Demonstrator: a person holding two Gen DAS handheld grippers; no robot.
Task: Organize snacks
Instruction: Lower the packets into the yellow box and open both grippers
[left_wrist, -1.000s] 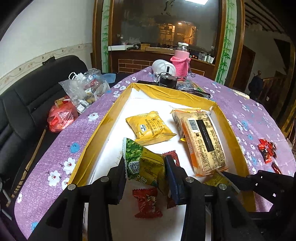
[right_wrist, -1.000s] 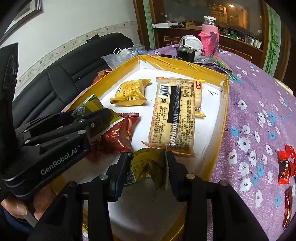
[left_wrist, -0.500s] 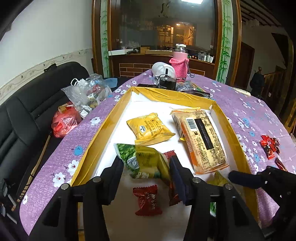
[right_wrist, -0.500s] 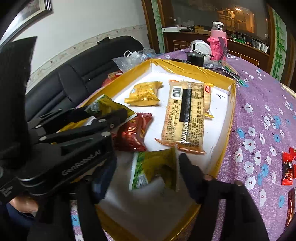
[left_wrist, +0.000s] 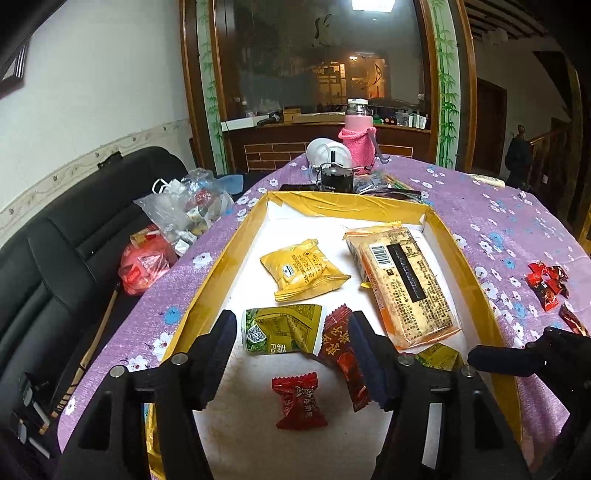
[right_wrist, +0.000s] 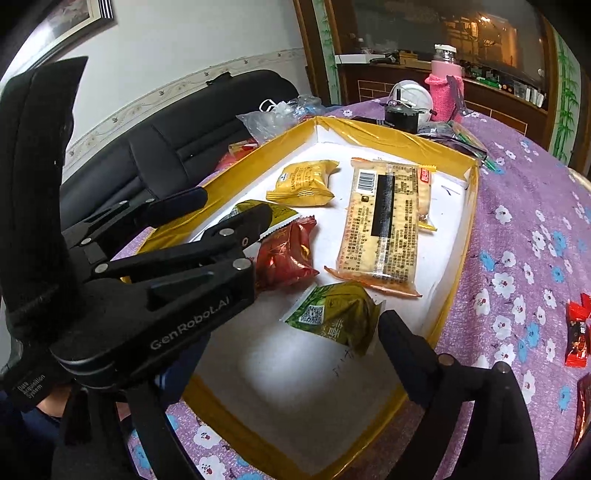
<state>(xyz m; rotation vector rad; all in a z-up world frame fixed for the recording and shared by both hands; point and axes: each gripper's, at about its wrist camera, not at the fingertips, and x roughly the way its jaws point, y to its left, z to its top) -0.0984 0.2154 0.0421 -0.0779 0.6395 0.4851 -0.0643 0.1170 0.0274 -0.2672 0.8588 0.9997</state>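
Two grippers hover over the gold-rimmed tray (left_wrist: 221, 258): the left gripper (left_wrist: 291, 347) is opening, its jaws clear of the green-yellow snack packet (left_wrist: 282, 328) lying flat between them; the right gripper (right_wrist: 295, 332), also opening wide, stands over a second green packet (right_wrist: 338, 319) on the tray floor.

Purple floral table (left_wrist: 498, 221), gold-rimmed tray (left_wrist: 351, 206), red candies (left_wrist: 546, 280), pink bottle (left_wrist: 357, 144)

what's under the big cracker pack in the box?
Under the long cracker pack an orange-edged packet sticks out along its far-right side, on the yellow-rimmed box floor. How far it extends underneath is hidden.
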